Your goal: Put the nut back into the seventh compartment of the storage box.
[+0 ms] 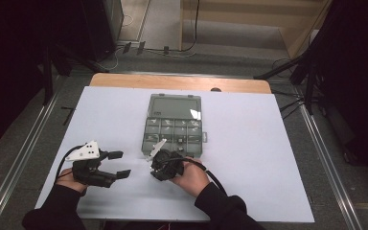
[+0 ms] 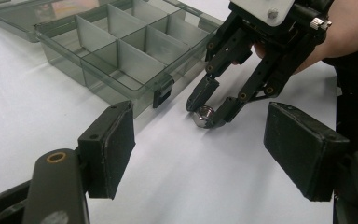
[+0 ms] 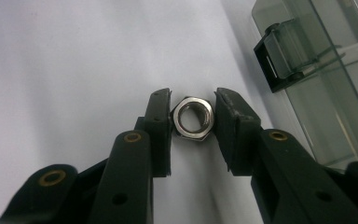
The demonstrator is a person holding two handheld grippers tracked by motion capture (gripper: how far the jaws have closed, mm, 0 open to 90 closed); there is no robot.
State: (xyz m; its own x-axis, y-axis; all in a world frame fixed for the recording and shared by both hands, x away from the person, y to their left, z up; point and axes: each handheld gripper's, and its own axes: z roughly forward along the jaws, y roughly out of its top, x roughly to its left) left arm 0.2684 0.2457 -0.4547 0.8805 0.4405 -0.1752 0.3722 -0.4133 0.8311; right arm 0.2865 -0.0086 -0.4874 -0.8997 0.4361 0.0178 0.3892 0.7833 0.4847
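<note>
Two tools are in my hands over the white bench [image 1: 268, 158]. On the left, my left tool [image 1: 120, 164] hovers just above the bench sheet with its jaws spread wide and nothing between them; in the left gripper view its two black pads [image 2: 114, 149] stand well apart, framing the scene ahead. Moving toward the middle, my right tool [image 1: 155, 163] points down at the bench just in front of the grey parts box [image 1: 175, 125], close to the box's near wall. Its jaws are clamped on a steel nut [image 3: 193, 117]: in the right gripper view the nut lies flat on the bench, hole facing up, with a pad pressed against each of two opposite sides. From the left gripper view the same nut [image 2: 202, 115] sits between the tips of my right tool [image 2: 209, 114], touching the bench, just beside the box's black latch [image 2: 162, 94]. Further right and behind, the box lies open, its clear lid [image 1: 175, 106] folded flat away from me and its divided compartments [image 2: 121, 51] looking empty from here. The latch [image 3: 282, 56] shows near the nut, up and to the right in the right gripper view
</note>
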